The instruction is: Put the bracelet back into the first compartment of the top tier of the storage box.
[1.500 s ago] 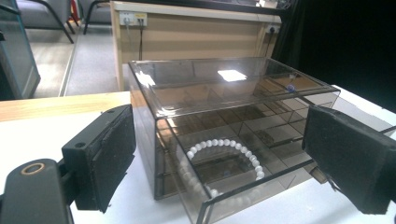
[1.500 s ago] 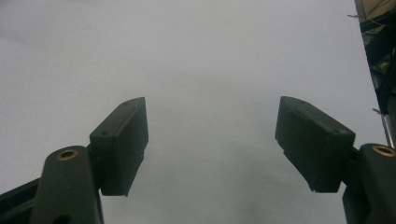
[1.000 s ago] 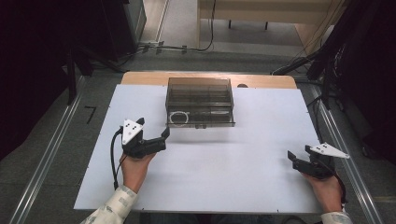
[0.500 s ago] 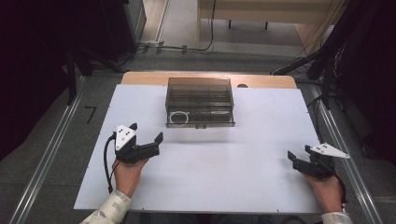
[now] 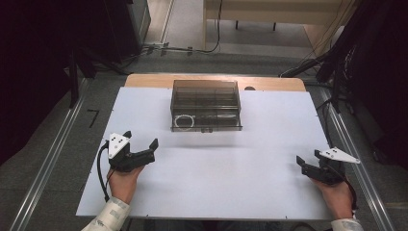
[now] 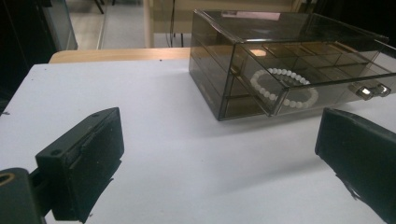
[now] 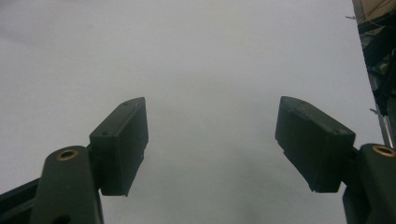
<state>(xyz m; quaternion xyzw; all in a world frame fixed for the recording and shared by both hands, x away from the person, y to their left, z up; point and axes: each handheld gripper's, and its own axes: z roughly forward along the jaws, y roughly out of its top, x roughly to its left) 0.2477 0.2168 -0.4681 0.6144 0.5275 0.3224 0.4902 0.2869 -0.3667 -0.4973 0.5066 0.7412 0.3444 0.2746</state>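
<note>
Item: left tool, jaws spread, empty; we have drawn it back toward the worktop's near-left corner, away from the smoked drawer box at the far edge. Bracelet lies inside its drawer. Right tool, spread, unmoved; placing looks finished.

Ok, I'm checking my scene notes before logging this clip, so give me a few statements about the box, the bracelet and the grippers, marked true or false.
1. The left gripper is open and holds nothing. True.
2. The white bead bracelet lies loose on the table. False: it sits inside the smoky clear box, in a front compartment.
3. The right gripper is clamped on the box. False: it is open, near the right edge of the white table, far from the box.
4. The box stands toward the table's far side. True.
</note>
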